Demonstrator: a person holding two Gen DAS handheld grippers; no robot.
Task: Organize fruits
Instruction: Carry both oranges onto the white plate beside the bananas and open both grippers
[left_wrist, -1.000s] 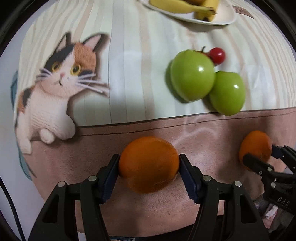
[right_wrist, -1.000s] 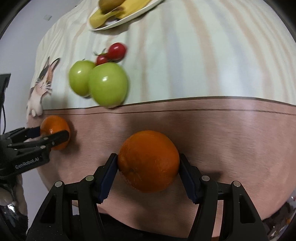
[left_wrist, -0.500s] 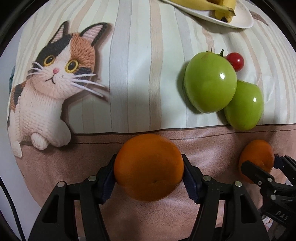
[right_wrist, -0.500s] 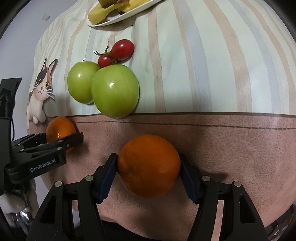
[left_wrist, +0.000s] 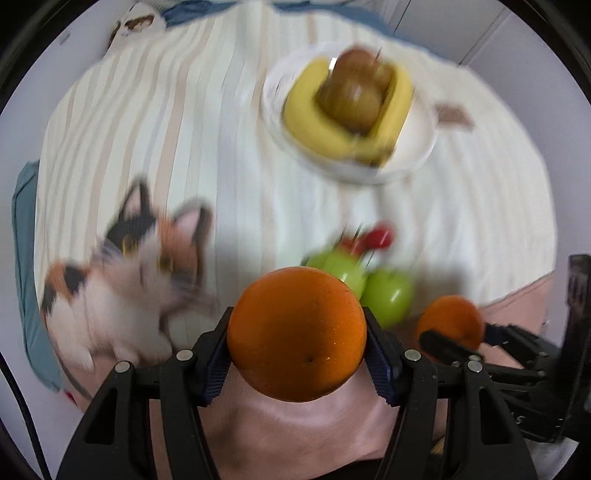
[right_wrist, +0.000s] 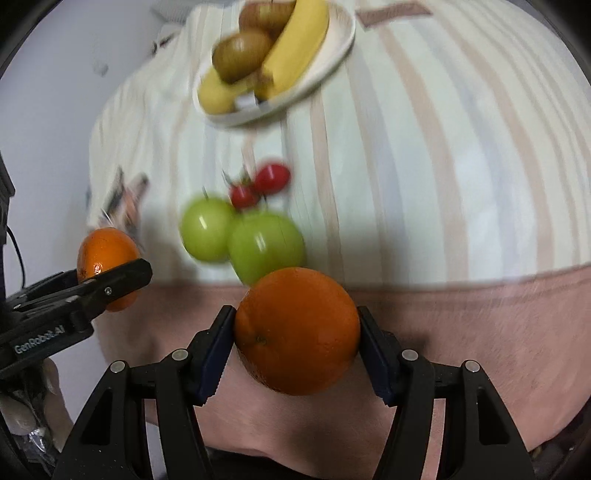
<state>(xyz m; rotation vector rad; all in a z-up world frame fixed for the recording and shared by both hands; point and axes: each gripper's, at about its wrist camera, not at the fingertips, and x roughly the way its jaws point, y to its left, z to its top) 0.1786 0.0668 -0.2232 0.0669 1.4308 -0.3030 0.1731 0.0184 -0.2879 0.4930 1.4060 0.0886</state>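
Note:
My left gripper (left_wrist: 297, 339) is shut on an orange (left_wrist: 295, 328), held above the striped cloth. My right gripper (right_wrist: 297, 334) is shut on a second orange (right_wrist: 297, 328); in the left wrist view that orange (left_wrist: 450, 317) shows at the right, between black fingers. The left hand's orange (right_wrist: 105, 258) appears at the left of the right wrist view. Two green apples (right_wrist: 240, 240) and two cherry tomatoes (right_wrist: 262, 184) lie on the cloth beyond both grippers. Farther back stands a white plate (left_wrist: 417, 158) with bananas (left_wrist: 332, 140) and brown kiwis (left_wrist: 354, 92).
A calico cat picture (left_wrist: 140, 277) is on the cloth at the left. A brown band (right_wrist: 461, 325) of the cloth runs along the near edge under both grippers. A small brown tag (left_wrist: 452, 114) lies right of the plate.
Both grippers have risen with their oranges and tilted so that the plate of bananas and kiwis has come fully into view. The apples and tomatoes look smaller and farther off.

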